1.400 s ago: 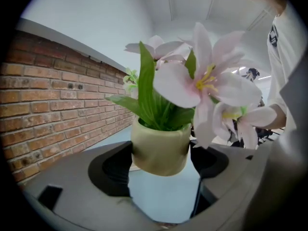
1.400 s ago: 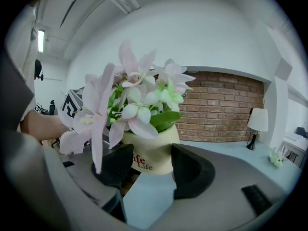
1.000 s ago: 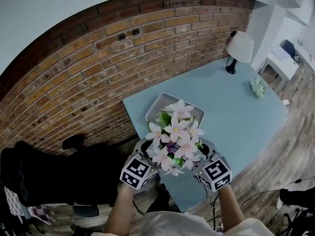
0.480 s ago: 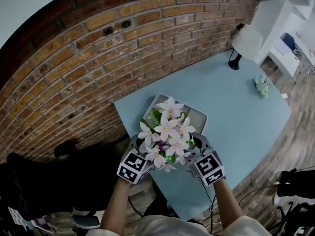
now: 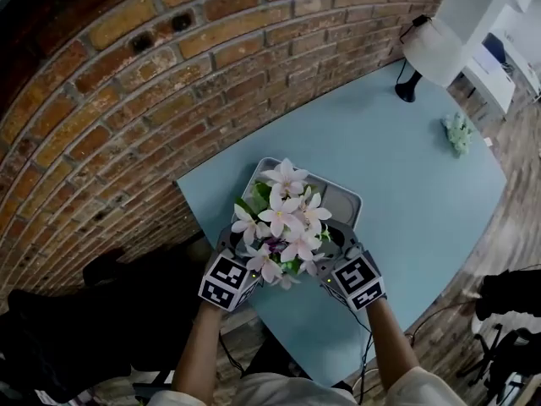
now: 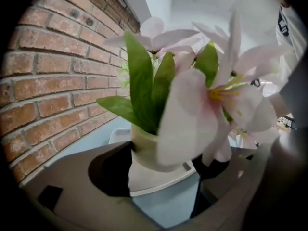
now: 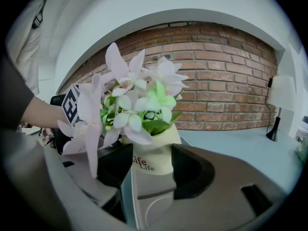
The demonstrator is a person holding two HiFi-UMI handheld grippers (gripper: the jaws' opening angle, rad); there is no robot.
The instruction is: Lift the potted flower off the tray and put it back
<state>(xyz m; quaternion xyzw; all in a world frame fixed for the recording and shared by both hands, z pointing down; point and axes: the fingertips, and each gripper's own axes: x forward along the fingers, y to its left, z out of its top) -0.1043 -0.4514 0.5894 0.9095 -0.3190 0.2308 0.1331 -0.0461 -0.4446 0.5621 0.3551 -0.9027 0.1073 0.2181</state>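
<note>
The potted flower, pinched at its pot by the jaws of the left gripper and right gripper, has moved over the tray at frame centre, so setting down seems next.

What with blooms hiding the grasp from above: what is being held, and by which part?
The potted flower, by its cream pot: the left gripper and right gripper each clamp the pot's sides.
</note>
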